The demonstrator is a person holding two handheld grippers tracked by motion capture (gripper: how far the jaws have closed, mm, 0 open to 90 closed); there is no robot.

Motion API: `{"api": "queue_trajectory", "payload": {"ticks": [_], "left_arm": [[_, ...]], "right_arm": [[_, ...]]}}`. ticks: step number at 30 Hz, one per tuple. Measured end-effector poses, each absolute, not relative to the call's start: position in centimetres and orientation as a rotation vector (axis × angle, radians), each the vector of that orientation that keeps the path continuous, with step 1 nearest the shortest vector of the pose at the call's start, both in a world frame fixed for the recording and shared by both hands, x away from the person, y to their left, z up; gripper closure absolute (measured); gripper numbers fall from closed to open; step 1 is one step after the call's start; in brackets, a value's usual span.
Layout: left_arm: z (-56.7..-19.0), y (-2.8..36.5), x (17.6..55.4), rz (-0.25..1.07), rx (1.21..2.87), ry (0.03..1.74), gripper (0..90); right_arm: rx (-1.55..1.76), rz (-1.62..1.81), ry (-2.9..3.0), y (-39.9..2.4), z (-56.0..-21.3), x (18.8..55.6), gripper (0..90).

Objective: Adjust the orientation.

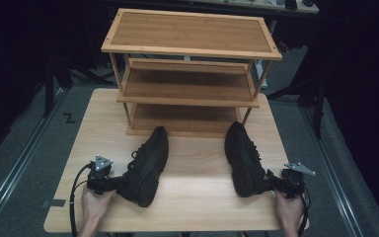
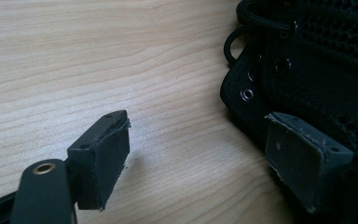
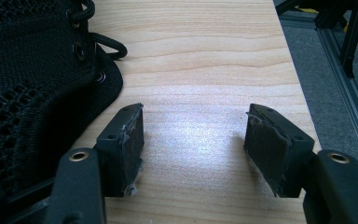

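Both grippers' jaws gape beside two black shoes (image 1: 148, 165).

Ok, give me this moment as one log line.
left gripper: open, beside left shoe | right gripper: open, beside right shoe | rack: shelves bare

My left gripper (image 1: 109, 181): black body, grey three-cornered plate on top, black cable looping off it. Right gripper (image 1: 282, 183): same build. Jaw arms carry brass rivets; black pads (image 3: 127, 147) are worn, edges frayed. Hands bare.
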State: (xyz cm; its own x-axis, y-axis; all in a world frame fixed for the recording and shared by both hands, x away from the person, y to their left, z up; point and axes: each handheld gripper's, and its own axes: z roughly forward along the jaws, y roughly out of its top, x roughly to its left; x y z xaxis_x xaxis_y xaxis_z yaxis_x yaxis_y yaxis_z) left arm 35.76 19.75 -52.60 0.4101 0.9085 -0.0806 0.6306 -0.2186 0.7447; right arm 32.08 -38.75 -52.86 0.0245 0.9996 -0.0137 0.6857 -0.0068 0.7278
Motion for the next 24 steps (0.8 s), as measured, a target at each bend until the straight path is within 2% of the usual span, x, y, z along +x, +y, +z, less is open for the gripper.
{"api": "queue_trajectory", "payload": {"ticks": [11,24], "left_arm": [[-51.9,18.0,35.9,0.455,1.955,1.227,20.0],[-51.4,17.4,36.0,0.445,1.975,1.216,19.9]], "right_arm": [[1.749,0.728,1.718,-38.7,-52.9,32.1,37.5],[1.748,0.729,1.720,-38.7,-52.9,32.1,37.4]]}}
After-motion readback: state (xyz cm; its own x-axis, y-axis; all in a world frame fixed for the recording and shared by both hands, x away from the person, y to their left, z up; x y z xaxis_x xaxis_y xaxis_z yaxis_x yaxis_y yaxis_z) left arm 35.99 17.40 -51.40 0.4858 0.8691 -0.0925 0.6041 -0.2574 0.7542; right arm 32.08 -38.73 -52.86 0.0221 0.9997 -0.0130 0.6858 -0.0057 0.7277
